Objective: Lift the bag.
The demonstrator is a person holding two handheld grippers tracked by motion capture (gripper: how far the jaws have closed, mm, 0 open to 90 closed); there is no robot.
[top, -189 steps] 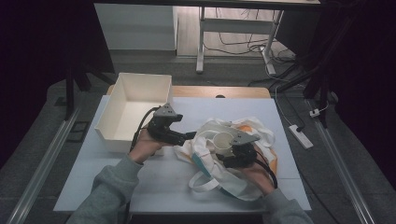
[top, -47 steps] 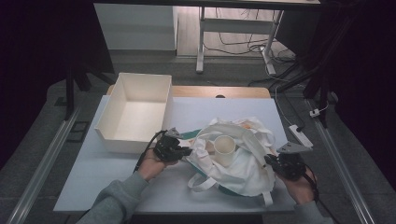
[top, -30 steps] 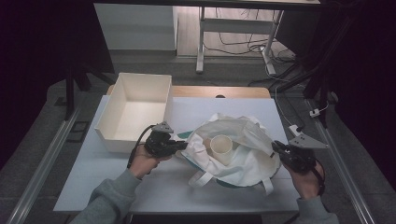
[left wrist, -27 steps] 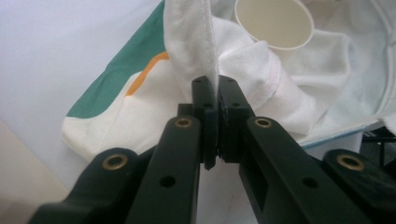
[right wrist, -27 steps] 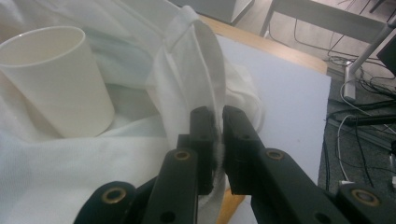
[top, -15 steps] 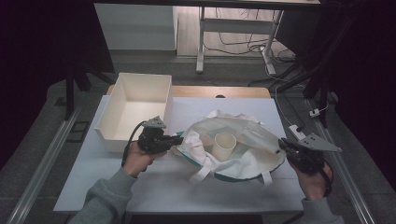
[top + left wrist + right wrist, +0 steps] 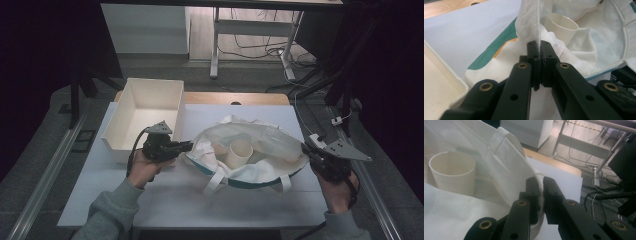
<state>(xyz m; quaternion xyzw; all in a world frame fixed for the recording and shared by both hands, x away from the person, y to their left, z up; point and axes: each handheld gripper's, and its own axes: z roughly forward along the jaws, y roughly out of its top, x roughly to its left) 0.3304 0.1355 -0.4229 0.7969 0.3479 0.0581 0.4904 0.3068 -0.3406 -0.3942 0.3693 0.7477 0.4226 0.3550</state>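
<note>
A white cloth bag (image 7: 260, 150) with a teal and orange print lies on the table, its mouth stretched wide open. A cream cup (image 7: 240, 151) stands upright inside it, also seen as the cup (image 7: 561, 25) and the cup (image 7: 452, 172). My left gripper (image 7: 189, 145) is shut on the bag's left rim (image 7: 530, 27), the cloth pinched between its jaws. At the bag's right edge my right gripper (image 7: 306, 150) is shut on the rim (image 7: 511, 167). The two grippers hold the opening taut between them.
An empty cream bin (image 7: 145, 107) stands at the table's back left, just behind my left hand. A wooden strip (image 7: 235, 98) runs along the table's far edge. Table legs and cables (image 7: 260, 45) lie on the floor beyond.
The grippers have moved apart, the left one leftward and slightly up, the right one rightward. The bag's mouth has spread from a crumpled heap into a wide oval, baring the cup.
</note>
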